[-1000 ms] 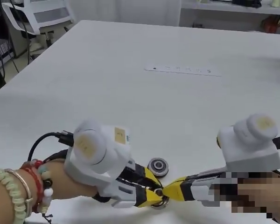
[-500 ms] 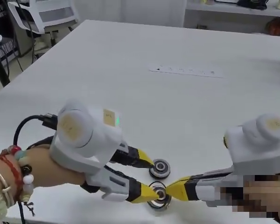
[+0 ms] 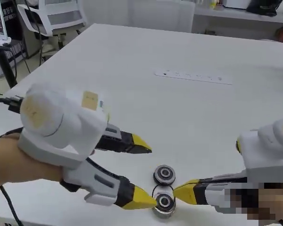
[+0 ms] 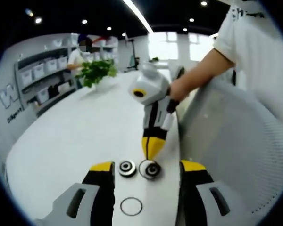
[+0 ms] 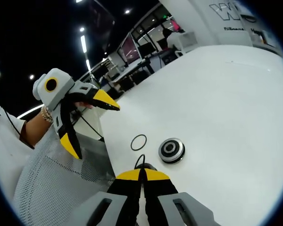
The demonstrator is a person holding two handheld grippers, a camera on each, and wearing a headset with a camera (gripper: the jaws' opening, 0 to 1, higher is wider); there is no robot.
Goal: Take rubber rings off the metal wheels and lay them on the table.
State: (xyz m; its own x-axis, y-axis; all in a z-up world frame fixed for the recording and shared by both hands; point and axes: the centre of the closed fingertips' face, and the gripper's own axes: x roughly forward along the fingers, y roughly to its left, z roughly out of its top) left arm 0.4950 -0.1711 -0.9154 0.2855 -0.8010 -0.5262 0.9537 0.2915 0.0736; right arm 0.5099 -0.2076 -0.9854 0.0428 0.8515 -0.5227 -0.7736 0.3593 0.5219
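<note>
- Closest in, the right gripper (image 3: pixel 176 190) has its fingers pressed together, tips against the near metal wheel (image 3: pixel 164 203). I judge this pins the wheel to the worktop (image 3: pixel 132 94), though whether the fingers pinch anything is hard to tell.
- Beside it, the left gripper (image 3: pixel 150 175) hangs with its fingers spread wide and holding nothing (both wheels sit in front of its gap), likely ready for the next grab.
- One rubber ring (image 4: pixel 131 206) lies flat on the worktop just beside the near wheel, free of both grippers, so that one counts as done.
- Just past it, the far metal wheel (image 3: pixel 164 174) shows a dark outer band, probably its ring not yet removed.
- Well beyond, a white power strip (image 3: pixel 193 75) lies on the worktop.
</note>
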